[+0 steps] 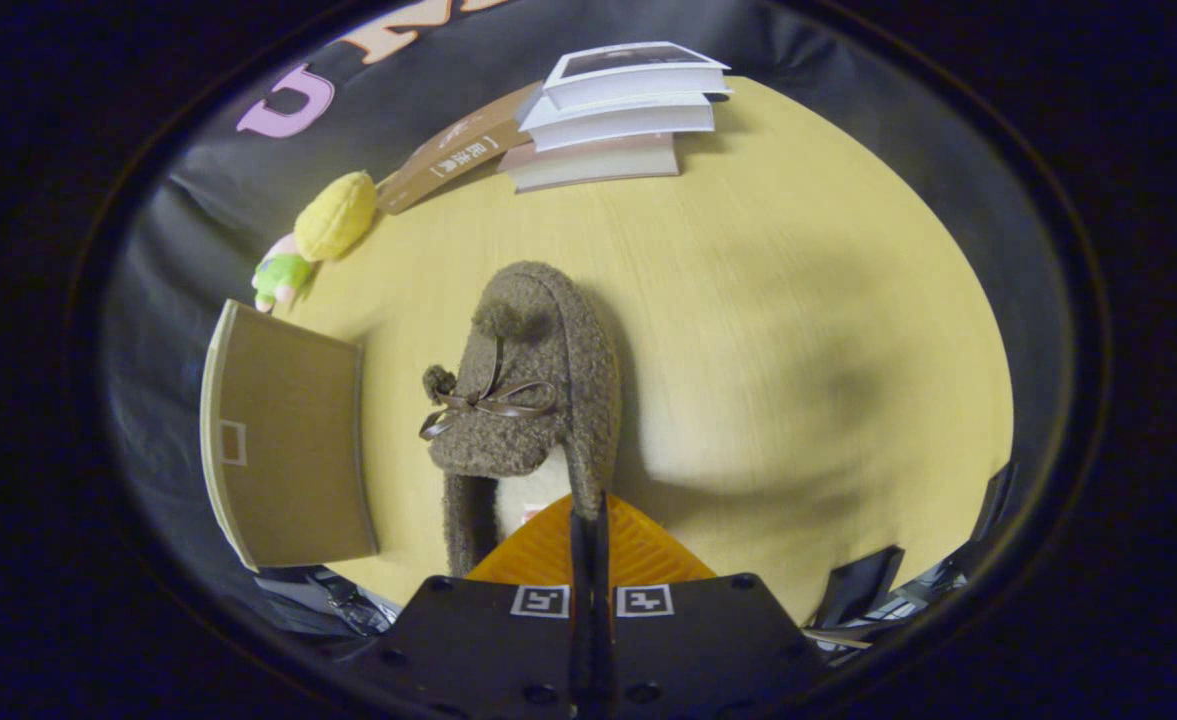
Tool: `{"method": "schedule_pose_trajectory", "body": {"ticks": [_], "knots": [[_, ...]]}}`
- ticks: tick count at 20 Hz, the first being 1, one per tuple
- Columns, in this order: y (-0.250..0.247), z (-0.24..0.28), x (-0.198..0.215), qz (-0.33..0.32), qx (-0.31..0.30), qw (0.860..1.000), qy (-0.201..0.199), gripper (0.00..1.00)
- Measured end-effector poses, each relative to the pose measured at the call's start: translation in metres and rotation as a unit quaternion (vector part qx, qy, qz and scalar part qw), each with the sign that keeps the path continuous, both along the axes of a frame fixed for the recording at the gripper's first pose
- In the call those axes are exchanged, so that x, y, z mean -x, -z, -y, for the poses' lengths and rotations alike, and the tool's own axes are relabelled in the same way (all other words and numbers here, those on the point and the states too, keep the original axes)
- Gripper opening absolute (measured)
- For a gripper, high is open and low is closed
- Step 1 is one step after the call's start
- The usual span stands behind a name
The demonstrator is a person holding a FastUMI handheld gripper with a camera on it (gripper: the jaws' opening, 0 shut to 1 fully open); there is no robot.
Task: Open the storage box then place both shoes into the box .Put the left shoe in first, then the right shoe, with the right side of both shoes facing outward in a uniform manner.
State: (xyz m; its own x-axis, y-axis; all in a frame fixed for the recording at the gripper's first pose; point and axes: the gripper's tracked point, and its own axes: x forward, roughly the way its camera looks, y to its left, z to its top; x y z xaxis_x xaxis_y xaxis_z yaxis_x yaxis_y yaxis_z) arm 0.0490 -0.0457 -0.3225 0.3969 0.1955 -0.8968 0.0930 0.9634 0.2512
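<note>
A brown fuzzy shoe (528, 400) with a thin ribbon bow and two pompoms lies just ahead of the fingers, toe pointing away from me. My gripper (588, 515) is shut on the rim of the shoe's opening at its right side near the heel, fingers pressed together. The pale lining shows just left of the fingers. A broad shadow falls on the table to the shoe's right. The brown storage box (288, 450) stands to the left of the shoe, one flat brown face with a small white label frame turned toward me; I cannot tell whether it is open.
On the yellow wooden table (798, 300), a stack of books (618, 115) sits far beyond the shoe, with a brown book (453, 150) leaning on it. A yellow and green plush toy (333, 215) lies beyond the box. Dark gear (858, 585) pokes in at the near right edge.
</note>
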Motion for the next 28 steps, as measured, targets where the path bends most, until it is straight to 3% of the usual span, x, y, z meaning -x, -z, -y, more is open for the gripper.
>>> {"method": "schedule_pose_trajectory", "body": {"ticks": [9, 18, 22, 28], "knots": [[-0.089, -0.086, 0.004, 0.039, -0.113, 0.993, -0.018, 0.03], [-0.183, -0.226, 0.020, 0.066, -0.235, 0.965, -0.095, 0.03], [-0.177, -0.284, 0.025, 0.061, -0.233, 0.961, -0.139, 0.03], [-0.120, -0.329, 0.017, 0.038, -0.163, 0.977, -0.132, 0.03]]}}
